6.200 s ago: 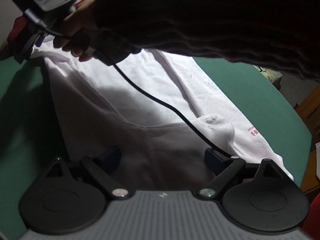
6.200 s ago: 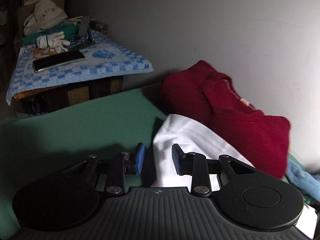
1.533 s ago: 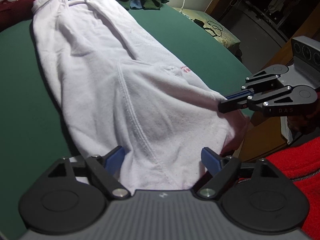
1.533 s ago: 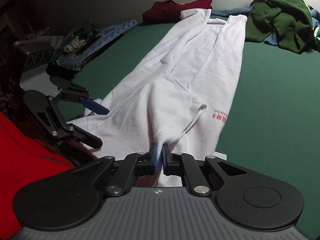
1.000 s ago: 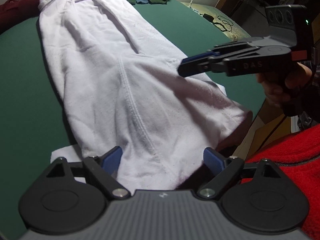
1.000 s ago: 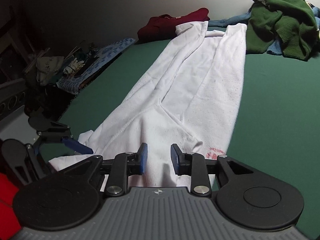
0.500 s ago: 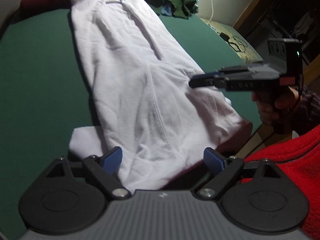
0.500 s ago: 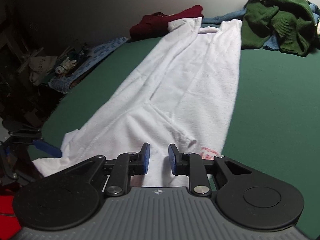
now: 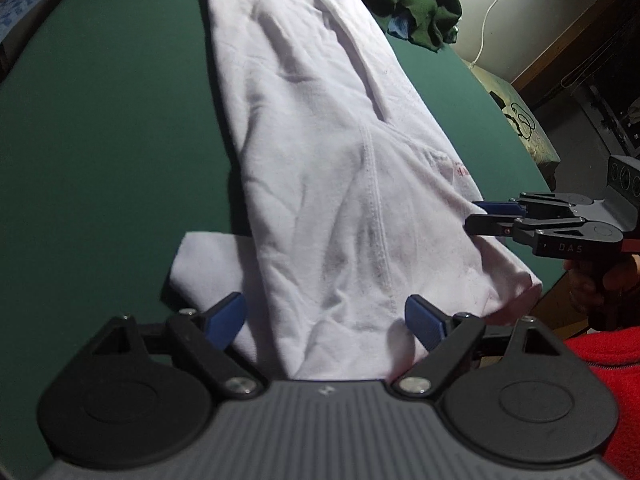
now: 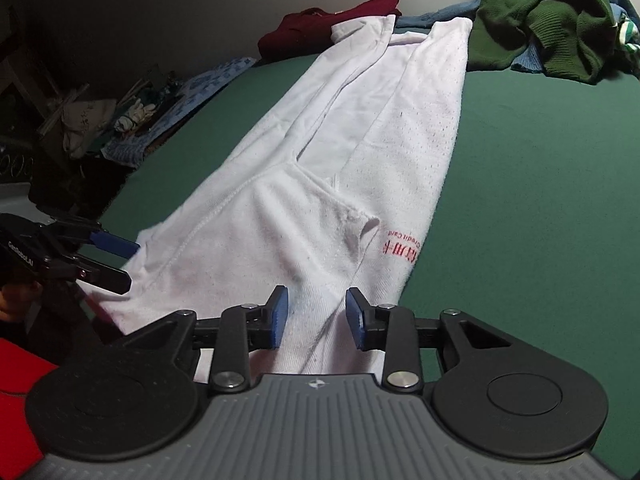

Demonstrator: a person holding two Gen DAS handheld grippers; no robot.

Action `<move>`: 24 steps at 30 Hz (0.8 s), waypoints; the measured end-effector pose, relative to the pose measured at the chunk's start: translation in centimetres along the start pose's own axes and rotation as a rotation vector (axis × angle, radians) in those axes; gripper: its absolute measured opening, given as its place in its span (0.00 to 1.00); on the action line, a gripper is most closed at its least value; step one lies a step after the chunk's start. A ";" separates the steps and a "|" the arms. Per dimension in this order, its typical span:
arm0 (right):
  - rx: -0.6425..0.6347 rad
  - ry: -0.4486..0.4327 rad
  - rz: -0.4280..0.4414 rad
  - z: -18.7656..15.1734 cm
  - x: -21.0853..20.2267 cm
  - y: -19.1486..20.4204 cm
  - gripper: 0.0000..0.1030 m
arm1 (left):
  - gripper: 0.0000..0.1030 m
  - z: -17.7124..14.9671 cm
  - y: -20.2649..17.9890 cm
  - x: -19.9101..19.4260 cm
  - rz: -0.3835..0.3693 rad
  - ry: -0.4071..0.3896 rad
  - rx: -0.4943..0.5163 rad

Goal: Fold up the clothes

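White shirt (image 9: 320, 168) lies lengthwise on the green bench (image 9: 100, 140), sides folded inward, with left hand-held gripper (image 9: 324, 320) spread wide and right hand-held gripper (image 10: 316, 316) partly open, both empty over its near end, probably lining up a grab.

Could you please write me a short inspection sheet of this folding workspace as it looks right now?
Surface: green table, mostly bare.
Job's things: white shirt lying lengthwise, sides folded in, red print near its hem.
Clutter: green sweater, dark red garment, blue cloth at far end.
Grippers: left gripper open over hem; right gripper open, holding nothing.
Cables: white cord by wall.
Surroundings: cluttered side table.
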State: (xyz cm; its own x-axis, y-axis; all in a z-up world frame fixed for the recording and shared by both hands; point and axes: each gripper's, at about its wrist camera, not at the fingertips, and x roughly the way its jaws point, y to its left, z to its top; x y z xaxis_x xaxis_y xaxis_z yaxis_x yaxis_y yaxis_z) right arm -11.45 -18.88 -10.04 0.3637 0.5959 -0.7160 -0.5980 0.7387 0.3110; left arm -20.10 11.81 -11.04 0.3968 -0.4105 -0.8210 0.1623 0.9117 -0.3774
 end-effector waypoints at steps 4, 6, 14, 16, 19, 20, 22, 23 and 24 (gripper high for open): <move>-0.018 -0.004 -0.013 -0.1 -1.1 -0.4 0.32 | 0.81 0.4 -1.3 -0.5 0.036 0.011 0.078; -0.002 -0.022 -0.006 0.9 -2.5 -1.2 0.32 | 0.80 2.3 -1.4 -1.9 0.070 -0.011 0.130; 0.005 -0.035 -0.063 12.0 -7.2 -5.6 0.33 | 0.77 11.9 -1.6 -7.1 0.219 -0.092 0.344; 0.045 -0.025 -0.051 15.5 -7.7 -6.1 0.33 | 0.77 15.7 -1.3 -7.6 0.250 -0.096 0.382; 0.077 -0.029 -0.017 20.3 -7.7 -6.2 0.33 | 0.73 21.3 -1.0 -7.7 0.283 -0.098 0.420; 0.070 -0.024 -0.027 21.7 -7.4 -6.0 0.33 | 0.72 22.9 -1.0 -7.5 0.286 -0.101 0.436; 0.056 -0.009 -0.044 24.3 -6.4 -5.8 0.33 | 0.72 25.7 -0.8 -6.9 0.299 -0.110 0.469; 0.050 -0.001 -0.053 25.4 -5.8 -5.7 0.33 | 0.71 26.9 -0.7 -6.3 0.311 -0.116 0.487; 0.050 0.003 -0.066 26.3 -5.0 -5.6 0.33 | 0.70 28.0 -0.5 -5.8 0.322 -0.122 0.505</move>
State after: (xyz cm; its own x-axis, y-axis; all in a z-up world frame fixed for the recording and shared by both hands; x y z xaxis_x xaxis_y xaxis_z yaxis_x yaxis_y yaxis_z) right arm 8.85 -17.72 8.20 0.3991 0.5445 -0.7377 -0.5362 0.7913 0.2939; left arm 2.85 14.17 5.93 0.5929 -0.1348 -0.7939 0.4135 0.8970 0.1565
